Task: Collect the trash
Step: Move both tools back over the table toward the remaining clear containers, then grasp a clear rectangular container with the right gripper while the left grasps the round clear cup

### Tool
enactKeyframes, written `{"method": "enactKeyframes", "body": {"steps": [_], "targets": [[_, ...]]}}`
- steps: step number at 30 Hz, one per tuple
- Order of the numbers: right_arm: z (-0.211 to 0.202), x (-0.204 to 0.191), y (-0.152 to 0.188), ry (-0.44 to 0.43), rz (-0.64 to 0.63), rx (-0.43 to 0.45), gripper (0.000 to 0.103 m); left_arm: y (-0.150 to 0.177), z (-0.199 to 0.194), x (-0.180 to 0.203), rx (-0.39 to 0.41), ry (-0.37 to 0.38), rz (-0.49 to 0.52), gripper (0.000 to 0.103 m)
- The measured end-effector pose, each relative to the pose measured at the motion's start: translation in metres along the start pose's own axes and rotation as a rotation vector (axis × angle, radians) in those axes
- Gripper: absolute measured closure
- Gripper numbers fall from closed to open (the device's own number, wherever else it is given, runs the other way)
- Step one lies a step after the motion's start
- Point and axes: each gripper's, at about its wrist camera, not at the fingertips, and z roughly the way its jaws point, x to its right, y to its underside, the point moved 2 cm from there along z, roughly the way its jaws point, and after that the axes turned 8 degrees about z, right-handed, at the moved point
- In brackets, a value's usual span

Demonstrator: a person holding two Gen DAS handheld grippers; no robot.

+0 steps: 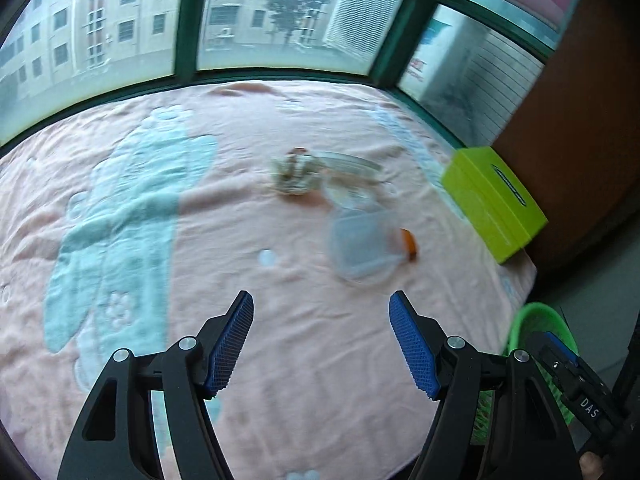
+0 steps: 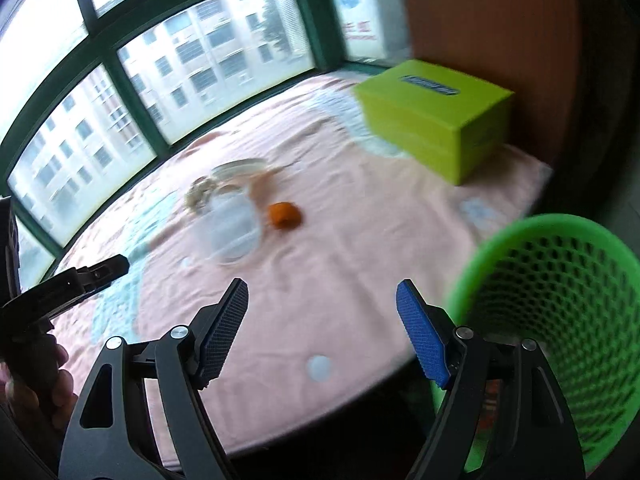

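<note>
On the pink cloth-covered table (image 1: 280,320) lie a clear plastic cup (image 1: 362,244), a crumpled wrapper (image 1: 294,174), a clear lid (image 1: 350,162) and a small orange piece (image 1: 409,243). They also show in the right wrist view: cup (image 2: 234,232), wrapper (image 2: 200,196), lid (image 2: 238,168), orange piece (image 2: 284,215). My left gripper (image 1: 321,312) is open and empty, short of the cup. My right gripper (image 2: 322,300) is open and empty above the table's near edge. A green mesh trash basket (image 2: 560,320) stands beside the table at the right.
A lime-green tissue box (image 1: 494,200) sits at the table's right, near a brown wall, and shows in the right wrist view (image 2: 436,116). Green-framed windows (image 1: 188,20) border the table's far side. The basket's rim (image 1: 538,320) shows at the left view's lower right.
</note>
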Motion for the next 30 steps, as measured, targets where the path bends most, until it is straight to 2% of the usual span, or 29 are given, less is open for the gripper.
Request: {"method": "enactKeyframes", "body": {"steps": [5, 9, 14, 18, 22, 30], "targets": [[0.028, -0.031, -0.005, -0.024, -0.068, -0.033, 0.024, 0.003, 0.004, -0.022, -0.014, -0.007, -0.042, 0.035], [0.046, -0.051, -0.007, -0.044, -0.149, -0.044, 0.017, 0.006, 0.009, -0.033, -0.024, 0.0, -0.067, 0.035], [0.074, -0.072, -0.013, -0.1, -0.223, -0.084, 0.015, 0.01, 0.018, -0.047, -0.043, 0.009, -0.101, 0.035], [0.098, -0.085, -0.015, -0.109, -0.289, -0.109, 0.012, 0.009, 0.023, -0.052, -0.049, 0.013, -0.111, 0.035], [0.12, -0.092, -0.017, -0.11, -0.325, -0.127, 0.009, 0.008, 0.029, -0.055, -0.059, 0.018, -0.117, 0.035], [0.152, -0.105, -0.016, -0.059, -0.423, -0.137, 0.005, 0.006, 0.041, -0.062, -0.08, 0.017, -0.128, 0.035]]}}
